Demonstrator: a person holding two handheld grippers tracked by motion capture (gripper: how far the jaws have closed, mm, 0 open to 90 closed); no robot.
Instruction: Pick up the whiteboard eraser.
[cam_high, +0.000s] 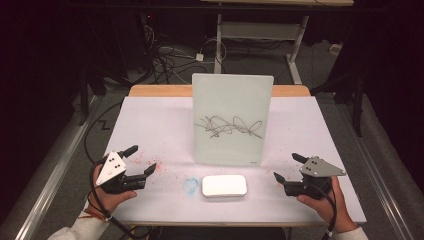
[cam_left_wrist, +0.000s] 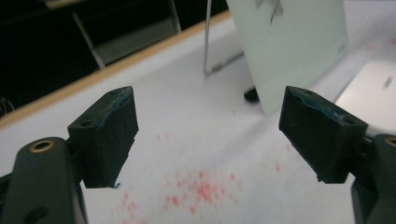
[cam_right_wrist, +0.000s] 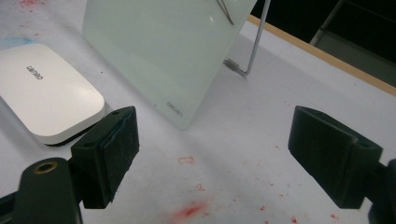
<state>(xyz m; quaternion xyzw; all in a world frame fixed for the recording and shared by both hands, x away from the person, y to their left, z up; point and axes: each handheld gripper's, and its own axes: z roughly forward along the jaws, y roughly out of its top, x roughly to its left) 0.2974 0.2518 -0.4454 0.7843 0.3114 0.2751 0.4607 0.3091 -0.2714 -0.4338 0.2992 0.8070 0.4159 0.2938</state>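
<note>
Presently, in the high view, the white eraser (cam_high: 224, 186) lies flat on the table (cam_high: 150, 125), long axis running left to right, just in front of the scribbled whiteboard (cam_high: 232, 119). It sits between the left claw (cam_high: 142, 161) and the right claw (cam_high: 288, 167), both wide open and empty, about equally distant.

Left gripper view: left claw (cam_left_wrist: 208, 135) gapes over red specks; the eraser (cam_left_wrist: 369, 88) lies ahead to its right.

Right gripper view: right claw (cam_right_wrist: 212, 154) spread, holding nothing; the eraser (cam_right_wrist: 44, 98) lies ahead to its left, end-on approach judged likeliest
</note>
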